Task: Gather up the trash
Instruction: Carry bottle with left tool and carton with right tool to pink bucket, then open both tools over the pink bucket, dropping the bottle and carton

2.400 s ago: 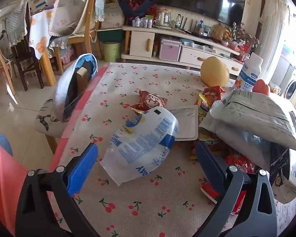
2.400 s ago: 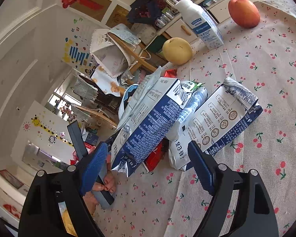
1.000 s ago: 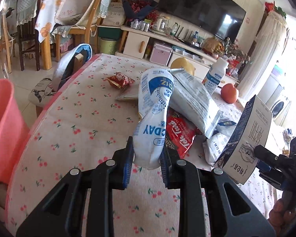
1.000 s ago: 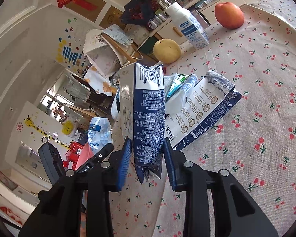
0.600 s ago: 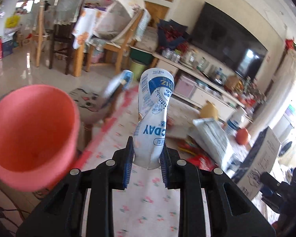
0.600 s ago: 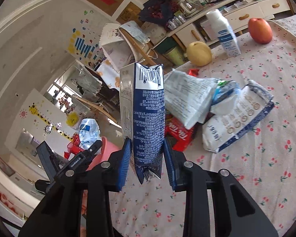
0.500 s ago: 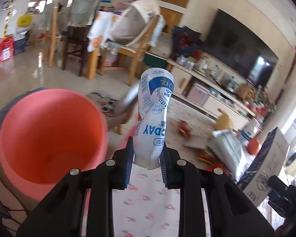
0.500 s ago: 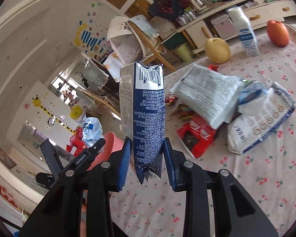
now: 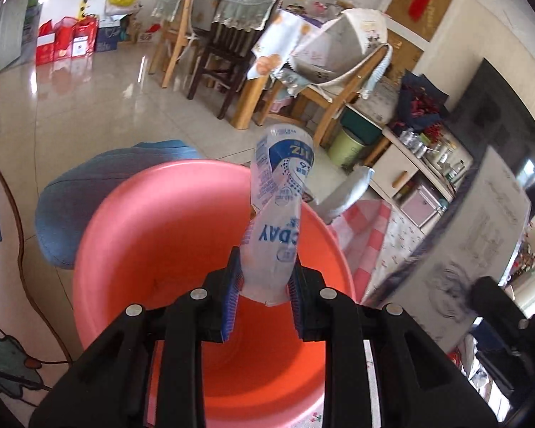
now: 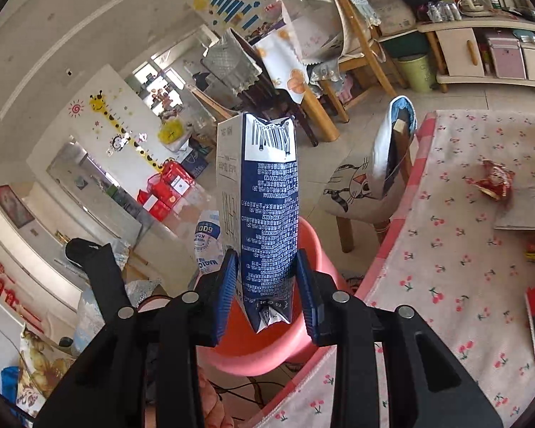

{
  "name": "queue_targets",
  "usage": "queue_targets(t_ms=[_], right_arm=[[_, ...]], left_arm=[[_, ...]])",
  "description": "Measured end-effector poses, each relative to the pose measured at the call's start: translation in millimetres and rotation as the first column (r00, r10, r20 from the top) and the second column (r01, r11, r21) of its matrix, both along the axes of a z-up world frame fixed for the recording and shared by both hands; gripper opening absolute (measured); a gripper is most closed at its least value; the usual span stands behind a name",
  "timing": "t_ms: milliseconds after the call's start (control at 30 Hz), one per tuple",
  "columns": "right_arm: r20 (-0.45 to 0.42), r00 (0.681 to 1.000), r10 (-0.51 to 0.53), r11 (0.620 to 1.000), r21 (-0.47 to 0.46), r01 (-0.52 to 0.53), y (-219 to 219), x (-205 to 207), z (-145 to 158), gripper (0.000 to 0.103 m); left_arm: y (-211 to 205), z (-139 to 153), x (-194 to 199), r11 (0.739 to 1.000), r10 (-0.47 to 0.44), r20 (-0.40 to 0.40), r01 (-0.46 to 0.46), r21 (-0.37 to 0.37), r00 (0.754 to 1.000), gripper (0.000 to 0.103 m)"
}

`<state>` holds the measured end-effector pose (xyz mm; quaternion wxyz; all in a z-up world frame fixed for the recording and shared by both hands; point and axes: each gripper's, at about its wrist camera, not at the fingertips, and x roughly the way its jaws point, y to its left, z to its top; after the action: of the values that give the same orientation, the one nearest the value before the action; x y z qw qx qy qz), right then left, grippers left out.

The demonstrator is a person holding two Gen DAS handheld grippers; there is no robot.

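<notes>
While the left gripper [image 9: 264,297] pinches a crushed plastic bottle [image 9: 276,214] above the pink bucket [image 9: 153,249], its fingers are nearly closed. The right gripper [image 10: 267,296] clamps a blue milk carton [image 10: 264,207].

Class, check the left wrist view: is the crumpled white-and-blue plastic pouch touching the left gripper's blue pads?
Touching. The left wrist view shows the left gripper with both blue pads pressed against the crumpled white-and-blue plastic pouch, no gap either side.

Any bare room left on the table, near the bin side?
Yes. The cherry-print cloth is bare from its pink edge inward, up to the red snack wrapper. Crowded further right, where more packets lie at the frame edge. The pink bin looks empty inside.
</notes>
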<state>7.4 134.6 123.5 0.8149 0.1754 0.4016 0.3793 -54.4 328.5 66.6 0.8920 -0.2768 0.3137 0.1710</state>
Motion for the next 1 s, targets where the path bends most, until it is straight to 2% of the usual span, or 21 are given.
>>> queue_targets(t_ms=[67,100,200,233,267,333,400,433,500,600,700,767,1000], right_arm=[[-0.015,1.000,0.007,0.999,-0.035,-0.008,17,3,-11,0.036],[-0.024,1.000,0.007,0.998,-0.055,-0.009,24,5,-16,0.037],[-0.042,0.999,0.010,0.994,-0.109,-0.014,35,7,-28,0.039],[-0.037,0.999,0.004,0.993,-0.120,-0.008,35,6,-30,0.047],[-0.029,1.000,-0.004,0.992,-0.129,0.001,33,4,-31,0.050],[-0.003,1.000,-0.030,0.988,-0.149,0.029,27,-2,-30,0.064],[0.030,0.998,-0.058,0.983,-0.174,0.062,17,-9,-28,0.069],[0.050,0.996,-0.075,0.978,-0.194,0.083,12,-13,-29,0.076],[0.094,0.990,-0.101,0.966,-0.229,0.120,2,-24,-26,0.082],[0.164,0.978,-0.128,0.942,-0.290,0.172,-15,-38,-23,0.088],[0.219,0.966,-0.137,0.923,-0.326,0.205,-34,-52,-21,0.089],[0.249,0.958,-0.140,0.913,-0.342,0.222,-47,-58,-19,0.089],[0.317,0.931,-0.181,0.882,-0.366,0.296,-103,-78,-15,0.091]], left_arm=[[11,-4,0,1.000,0.024,-0.017,-0.025,-0.017,1.000,0.027],[15,-6,0,0.999,0.031,-0.023,-0.032,-0.027,0.999,0.031],[27,-9,-1,0.996,0.066,-0.035,-0.068,-0.053,0.997,0.062],[28,-9,-1,0.996,0.078,-0.033,-0.079,-0.048,0.996,0.062],[29,-7,0,0.995,0.086,-0.029,-0.087,-0.042,0.996,0.064],[29,-6,-1,0.994,0.106,-0.017,-0.106,-0.037,0.994,0.080],[28,-4,-3,0.991,0.128,0.001,-0.128,-0.029,0.992,0.082],[27,-2,-4,0.990,0.140,0.009,-0.140,-0.019,0.990,0.084],[22,2,-4,0.989,0.148,0.022,-0.148,0.005,0.989,0.089],[14,12,-4,0.994,0.104,0.060,-0.106,0.037,0.993,0.091],[1,21,-5,0.994,0.050,0.083,-0.057,0.090,0.995,0.094],[-14,29,-5,0.988,0.016,0.099,-0.031,0.151,0.995,0.097],[-66,46,-7,0.946,-0.105,0.148,0.052,0.320,0.983,0.098]])
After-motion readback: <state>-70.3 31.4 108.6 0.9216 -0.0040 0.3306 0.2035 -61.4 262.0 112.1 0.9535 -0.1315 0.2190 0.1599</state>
